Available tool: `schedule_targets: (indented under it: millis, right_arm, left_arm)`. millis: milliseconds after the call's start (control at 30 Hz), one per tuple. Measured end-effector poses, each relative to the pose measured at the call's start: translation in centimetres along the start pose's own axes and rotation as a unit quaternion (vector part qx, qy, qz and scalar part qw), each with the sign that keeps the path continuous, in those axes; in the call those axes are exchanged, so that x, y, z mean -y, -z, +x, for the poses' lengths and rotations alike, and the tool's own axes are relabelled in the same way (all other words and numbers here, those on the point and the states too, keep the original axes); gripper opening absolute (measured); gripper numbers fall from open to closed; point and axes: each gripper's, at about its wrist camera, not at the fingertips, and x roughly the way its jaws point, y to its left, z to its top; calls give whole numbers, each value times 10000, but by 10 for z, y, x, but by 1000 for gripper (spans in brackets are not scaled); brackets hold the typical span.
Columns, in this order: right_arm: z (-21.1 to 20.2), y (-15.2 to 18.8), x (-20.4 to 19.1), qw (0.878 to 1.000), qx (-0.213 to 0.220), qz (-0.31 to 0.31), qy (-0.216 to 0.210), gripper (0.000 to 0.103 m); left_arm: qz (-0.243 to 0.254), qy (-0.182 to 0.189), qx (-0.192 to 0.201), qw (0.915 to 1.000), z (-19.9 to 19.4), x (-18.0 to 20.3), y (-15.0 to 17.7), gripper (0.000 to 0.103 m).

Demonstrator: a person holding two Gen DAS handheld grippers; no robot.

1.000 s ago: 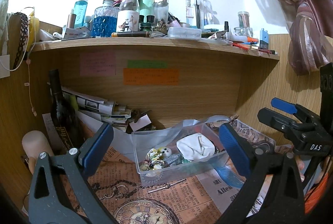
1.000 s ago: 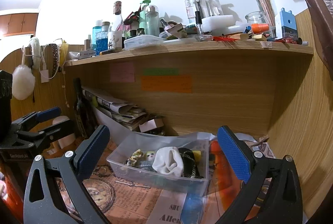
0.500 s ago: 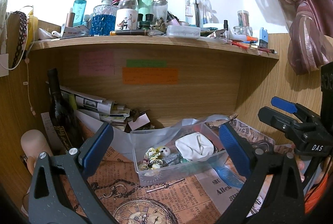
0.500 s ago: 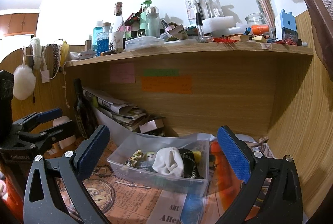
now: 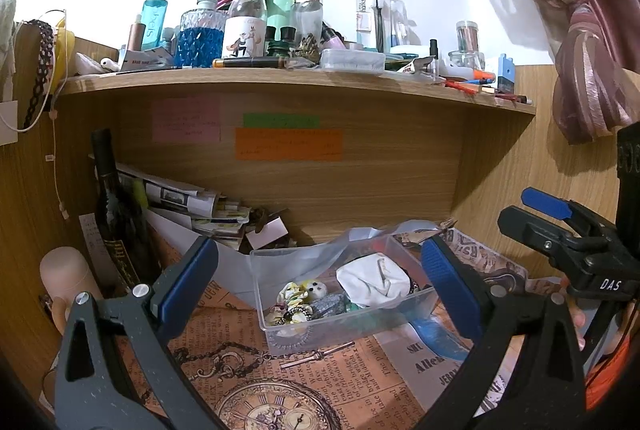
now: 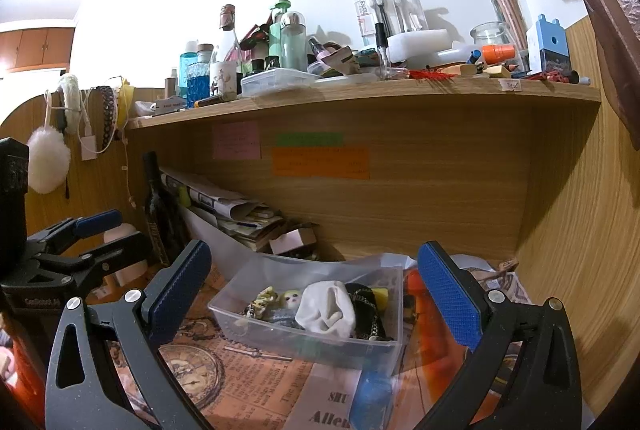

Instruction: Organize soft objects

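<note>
A clear plastic bin [image 5: 288,266] [image 6: 280,340] stands on the desk under the shelf. In it lie a white soft cloth [image 5: 374,280] [image 6: 326,308], a small pale doll toy [image 5: 314,286] [image 6: 290,298], a black chain-trimmed item [image 6: 366,306] and other small bits. My left gripper [image 5: 320,282] is open and empty, held in front of the bin. My right gripper [image 6: 314,290] is open and empty, also in front of the bin. Each gripper shows at the edge of the other's view: the right one [image 5: 556,222], the left one [image 6: 86,234].
A patterned newspaper mat [image 5: 256,382] covers the desk. A dark wine bottle [image 5: 116,214], stacked papers [image 5: 192,206] and a pink cylinder [image 5: 66,270] stand at the back left. The cluttered shelf [image 5: 280,82] hangs overhead. A curtain [image 5: 580,50] hangs right. A white pompom [image 6: 48,160] hangs left.
Both views have shifted very slightly; the grippers stay open and the bin's contents have not moved.
</note>
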Motion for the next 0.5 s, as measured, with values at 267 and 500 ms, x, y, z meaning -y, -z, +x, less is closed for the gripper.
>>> schedule_targets:
  millis: [267,500]
  right_arm:
    - [0,0,1,10000,-4,-1,-5,103]
    - [0,0,1,10000,-3,-4,-14,103]
  left_arm:
    - [-30,120,1,9999,-2,-3,1,103]
    - [-54,155,-49,9999,1,-4,1,103]
